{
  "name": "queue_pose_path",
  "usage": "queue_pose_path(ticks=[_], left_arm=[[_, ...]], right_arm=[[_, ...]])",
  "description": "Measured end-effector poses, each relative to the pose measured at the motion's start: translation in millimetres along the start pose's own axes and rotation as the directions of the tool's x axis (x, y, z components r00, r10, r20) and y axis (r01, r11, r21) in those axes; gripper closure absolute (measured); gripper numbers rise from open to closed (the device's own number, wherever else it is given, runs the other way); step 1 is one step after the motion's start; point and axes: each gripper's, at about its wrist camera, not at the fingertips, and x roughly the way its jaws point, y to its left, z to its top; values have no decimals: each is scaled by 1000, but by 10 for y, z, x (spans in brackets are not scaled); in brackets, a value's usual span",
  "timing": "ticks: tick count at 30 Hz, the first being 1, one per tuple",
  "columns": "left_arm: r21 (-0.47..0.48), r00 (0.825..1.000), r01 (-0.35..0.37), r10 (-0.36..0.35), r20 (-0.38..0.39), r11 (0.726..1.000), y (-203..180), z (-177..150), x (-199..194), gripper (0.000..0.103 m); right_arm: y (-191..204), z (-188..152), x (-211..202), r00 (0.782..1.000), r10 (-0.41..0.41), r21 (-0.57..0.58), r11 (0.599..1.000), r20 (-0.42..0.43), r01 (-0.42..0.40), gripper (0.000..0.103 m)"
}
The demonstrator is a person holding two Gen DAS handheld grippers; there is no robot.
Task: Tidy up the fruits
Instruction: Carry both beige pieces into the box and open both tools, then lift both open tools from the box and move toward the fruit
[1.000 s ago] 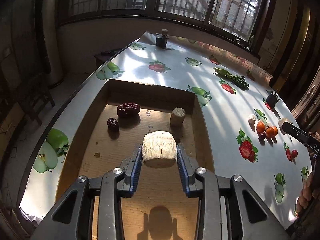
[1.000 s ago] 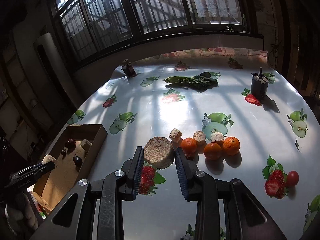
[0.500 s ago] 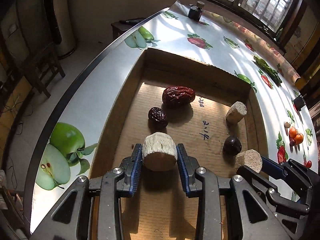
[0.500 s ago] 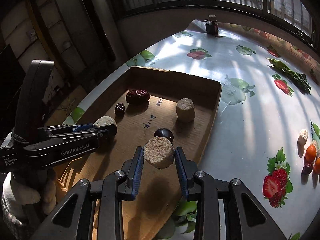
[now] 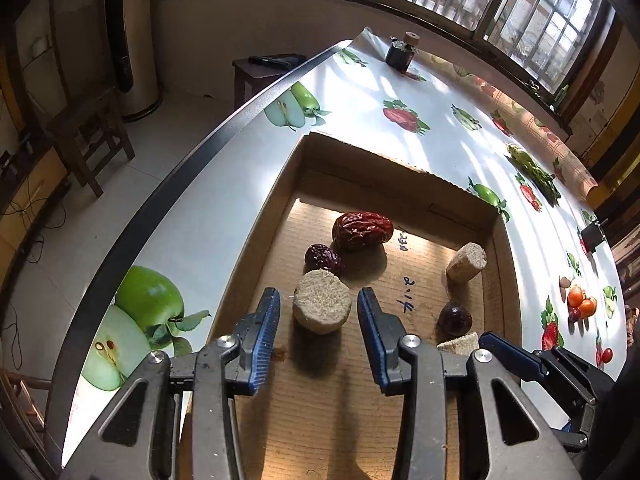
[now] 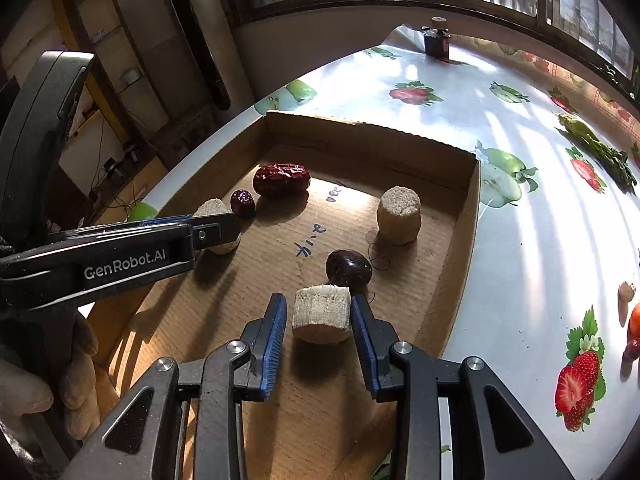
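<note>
Both grippers are over the cardboard tray. My left gripper is open; a beige round chunk stands on the tray floor between its fingers, clear of both pads. My right gripper is open around another beige chunk that rests on the tray floor, close to the right pad. In the tray lie a large red date, a small dark date, a dark round fruit and a third beige chunk.
Several small oranges and other pieces lie on the fruit-print tablecloth at the far right. A dark jar stands at the table's far end. Green vegetables lie beyond the tray. The table edge runs along the left.
Both grippers have lowered into the tray and opened. Each beige chunk, held half a second ago, now sits on the tray floor between the fingers.
</note>
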Motion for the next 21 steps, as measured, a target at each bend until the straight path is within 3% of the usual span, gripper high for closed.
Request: queue_pose_path(ticks=[2,5,7,11,17,21], left_arm=[[0,998,-19,19,60,1000,-21,-26,-198,50],[3,984,-73,72,165,997,-129,-137,-531,20],[17,971,-73,67,230,997,-232,-276,-736,18],[60,956,-75,55,288,995,-510,-558,-974,18],[185,923,-213,136,361,959,-998,-913,-1128,18],[240,916,-241,138,377,940,-1217,-1029,-1163,18]], right_arm=[[-6,-14,-158,999,-5,-1,1000,40,5,52],[-38,-82,-430,995,-22,-4,1000,102,23,46],[-83,-159,-597,991,-32,9,999,133,31,44],[-278,-347,-858,985,-38,74,997,166,25,40],[-488,-677,-1141,977,-102,101,991,189,84,40],[-605,-848,-1320,966,-146,102,987,213,127,36]])
